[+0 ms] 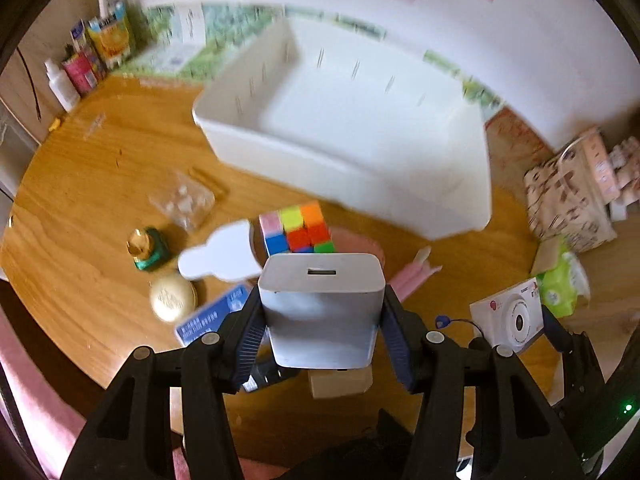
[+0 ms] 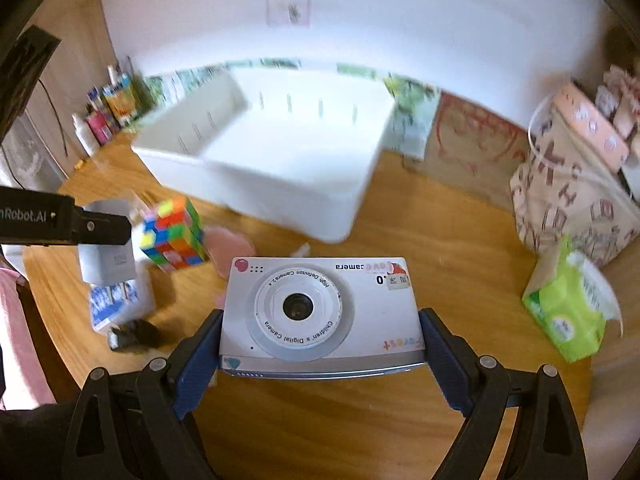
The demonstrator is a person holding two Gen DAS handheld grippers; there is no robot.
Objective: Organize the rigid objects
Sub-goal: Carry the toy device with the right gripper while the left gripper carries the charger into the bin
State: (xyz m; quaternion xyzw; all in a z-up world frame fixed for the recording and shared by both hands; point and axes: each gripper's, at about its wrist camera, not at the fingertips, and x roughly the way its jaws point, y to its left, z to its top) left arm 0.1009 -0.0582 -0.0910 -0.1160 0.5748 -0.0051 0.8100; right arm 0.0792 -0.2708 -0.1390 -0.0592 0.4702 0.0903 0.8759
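My left gripper [image 1: 322,320] is shut on a white charger block [image 1: 322,304], held above the wooden table [image 1: 100,184]. My right gripper [image 2: 320,344] is shut on a white children's digital camera [image 2: 316,312], also held above the table; the camera shows in the left wrist view too [image 1: 510,316]. A large white bin [image 1: 360,132] stands empty at the back, ahead of both grippers; it also shows in the right wrist view [image 2: 280,168]. A colourful puzzle cube [image 1: 298,226] lies on the table between grippers and bin. In the right wrist view the left gripper [image 2: 92,226] holds the charger [image 2: 106,264] at far left.
A gold compact [image 1: 172,298], a green and gold bottle [image 1: 146,248], a clear plastic bag [image 1: 184,202], a white cloud-shaped piece [image 1: 220,256], a blue card [image 1: 212,314] and a pink item [image 1: 408,276] lie on the table. Green tissues [image 2: 568,304] and a patterned bag [image 2: 572,192] stand right.
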